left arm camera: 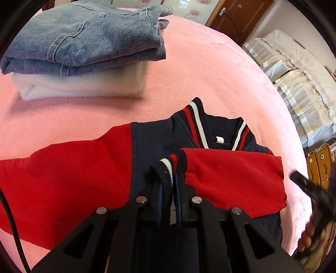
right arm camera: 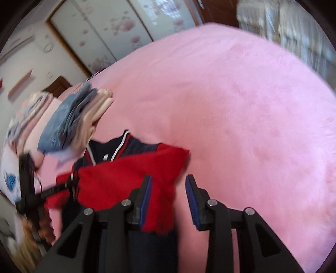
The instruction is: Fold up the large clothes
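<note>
Clamped between the black jaws of the left gripper (left arm camera: 168, 184) is the striped knit cuff (left arm camera: 166, 168) of a red sleeve (left arm camera: 231, 180), which lies folded across the front of the jacket (left arm camera: 159, 134). This navy and red jacket rests on the pink blanket (left arm camera: 210, 73) covering the bed, with its striped collar (left arm camera: 197, 124) pointing toward the far edge and its other red sleeve (left arm camera: 63, 178) stretched out flat toward the left edge. Beyond that outstretched sleeve, toward the far left corner of the bed, sits a stack of folded clothes: folded jeans (left arm camera: 84, 42) on top of a folded white garment (left arm camera: 84, 84).

From the right wrist view, the right gripper (right arm camera: 168, 197) hovers over the jacket's right side with its jaws standing apart, blue pads (right arm camera: 192, 201) facing each other; red fabric shows in the gap, but the pads do not press on it. That picture is blurred. The right gripper also appears at the right edge of the left wrist view, held in a person's hand (left arm camera: 308, 235). A wooden door (left arm camera: 241, 16) and pale frilled bedding (left arm camera: 294, 69) stand beyond the bed's far right edge.
</note>
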The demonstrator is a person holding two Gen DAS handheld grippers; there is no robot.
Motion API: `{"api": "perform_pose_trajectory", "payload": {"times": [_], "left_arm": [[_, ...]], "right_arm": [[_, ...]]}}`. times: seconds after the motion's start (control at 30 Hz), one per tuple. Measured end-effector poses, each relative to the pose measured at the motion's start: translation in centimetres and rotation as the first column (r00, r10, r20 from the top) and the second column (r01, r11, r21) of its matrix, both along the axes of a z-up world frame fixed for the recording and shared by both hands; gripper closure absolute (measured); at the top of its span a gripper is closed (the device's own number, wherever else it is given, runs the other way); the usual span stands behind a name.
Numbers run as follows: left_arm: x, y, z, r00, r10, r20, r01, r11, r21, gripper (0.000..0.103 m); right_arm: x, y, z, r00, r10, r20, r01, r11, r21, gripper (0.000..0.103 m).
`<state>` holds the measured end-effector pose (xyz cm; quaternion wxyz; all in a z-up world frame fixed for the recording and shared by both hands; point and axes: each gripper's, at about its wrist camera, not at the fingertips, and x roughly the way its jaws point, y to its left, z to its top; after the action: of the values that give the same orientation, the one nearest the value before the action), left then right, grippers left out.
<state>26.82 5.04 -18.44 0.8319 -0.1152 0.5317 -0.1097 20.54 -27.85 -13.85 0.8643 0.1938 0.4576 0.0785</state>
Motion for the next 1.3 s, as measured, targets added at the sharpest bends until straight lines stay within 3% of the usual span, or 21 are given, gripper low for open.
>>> {"api": "perform_pose_trajectory", "payload": {"times": [0.17,0.27,0.3,0.33,0.47,0.6,0.67,0.73,0.87,0.97,1.1,1.3], "left_arm": [[-0.1,-0.4,-0.5,1.0,-0.019,-0.004,0.019,1.0,0.013,0.096],[-0.1,-0.5,-0.6,1.0,-0.026,-0.004,0.026,1.0,0.013,0.096],[0.0,-0.5,-0.7,1.0,-0.03,-0.005,0.03,0.999,0.011,0.096],[0.0,-0.4,-0.7,0.999,-0.032,-0.005,0.032,0.999,0.01,0.096],[0.2,-0.3,-1.2,0.999,-0.043,-0.005,0.043,0.999,0.002,0.095],[0.4,0.2,-1.8,0.998,-0.058,-0.011,0.058,0.998,-0.026,0.093],[0.4,0.8,-1.7,0.998,-0.061,-0.018,0.06,0.997,-0.053,0.093],[0.1,1.1,-1.2,0.998,-0.061,-0.023,0.059,0.997,-0.054,0.089],[-1.4,1.2,1.4,0.998,-0.046,0.03,0.045,0.998,0.046,0.087],[-3.0,0.3,3.6,0.995,-0.053,0.09,0.045,0.995,0.09,0.087],[-4.8,-3.1,5.3,0.983,-0.128,0.13,0.118,0.99,0.078,0.086],[-5.7,-7.6,3.4,0.975,-0.208,0.077,0.204,0.977,0.055,0.085]], "right_arm": [[4.2,-1.5,-4.0,0.989,-0.033,-0.142,0.058,0.983,0.176,0.07],[5.2,-1.7,-4.8,0.988,-0.031,-0.153,0.062,0.977,0.203,0.071],[5.4,-1.6,-4.6,0.989,-0.022,-0.143,0.049,0.981,0.186,0.093],[5.6,-1.3,-4.3,0.99,-0.011,-0.138,0.031,0.989,0.144,0.098],[6.3,0.9,-2.2,0.996,0.082,-0.039,-0.085,0.994,-0.064,0.099],[7.1,2.5,-3.4,0.981,0.192,-0.042,-0.196,0.949,-0.247,0.099],[7.0,2.1,-4.0,0.98,0.191,-0.056,-0.199,0.952,-0.234,0.097],[6.4,0.5,-3.2,0.989,0.141,-0.05,-0.148,0.976,-0.163,0.086],[3.2,-1.1,-0.3,0.998,0.057,0.015,-0.053,0.984,-0.167,0.082],[-0.2,0.2,1.3,0.994,0.088,0.06,-0.072,0.97,-0.232,0.082],[-3.2,2.8,1.9,0.987,0.131,0.092,-0.096,0.946,-0.31,0.082],[-5.7,5.3,0.5,0.983,0.172,0.068,-0.143,0.94,-0.309,0.082]]}}
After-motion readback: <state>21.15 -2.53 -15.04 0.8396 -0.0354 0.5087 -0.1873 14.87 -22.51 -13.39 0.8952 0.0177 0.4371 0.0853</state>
